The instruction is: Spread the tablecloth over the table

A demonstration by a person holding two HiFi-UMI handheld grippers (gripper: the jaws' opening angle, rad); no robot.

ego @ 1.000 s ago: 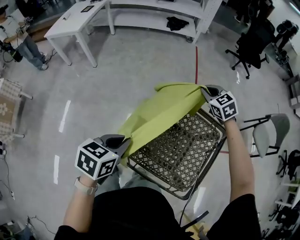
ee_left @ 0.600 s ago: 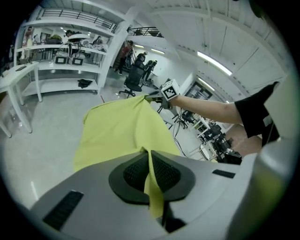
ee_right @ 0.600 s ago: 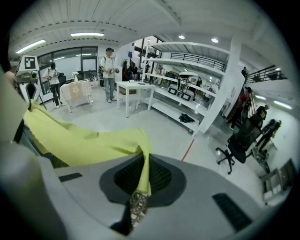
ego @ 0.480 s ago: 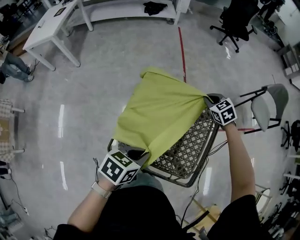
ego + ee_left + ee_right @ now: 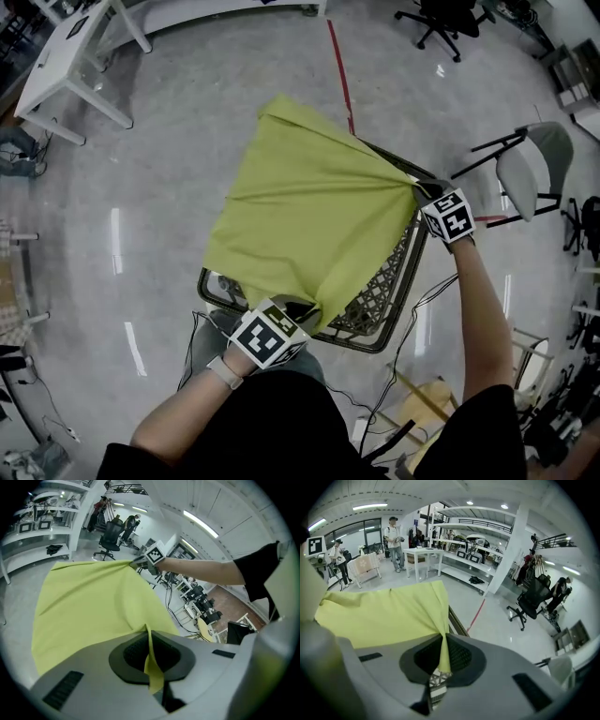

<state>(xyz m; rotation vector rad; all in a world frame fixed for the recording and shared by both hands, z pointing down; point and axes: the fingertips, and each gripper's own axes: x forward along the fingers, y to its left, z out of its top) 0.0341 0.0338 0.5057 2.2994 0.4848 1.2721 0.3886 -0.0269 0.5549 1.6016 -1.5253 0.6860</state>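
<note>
Markings: each gripper's cube is showing black-and-white square markers, left cube (image 5: 267, 336) and right cube (image 5: 448, 216). No readable text on them.

Left gripper (image 5: 298, 309) (image 5: 152, 660): jaws are clenching on a near corner of the lime-green tablecloth (image 5: 300, 206) (image 5: 89, 602), with a fold of it poking out below the pads.

Right gripper (image 5: 419, 190) (image 5: 443, 660): jaws are also clamping tight on a bunched tablecloth (image 5: 379, 613) corner. A black-and-white patterned strip is hanging under that pinch, too small to read.

The tablecloth is stretching between the two grips and covering most of the metal lattice table (image 5: 380, 323), whose near right part is showing bare. Its far corner is reaching past the table's far edge. Can't tell if it's resting on the mesh.
</note>
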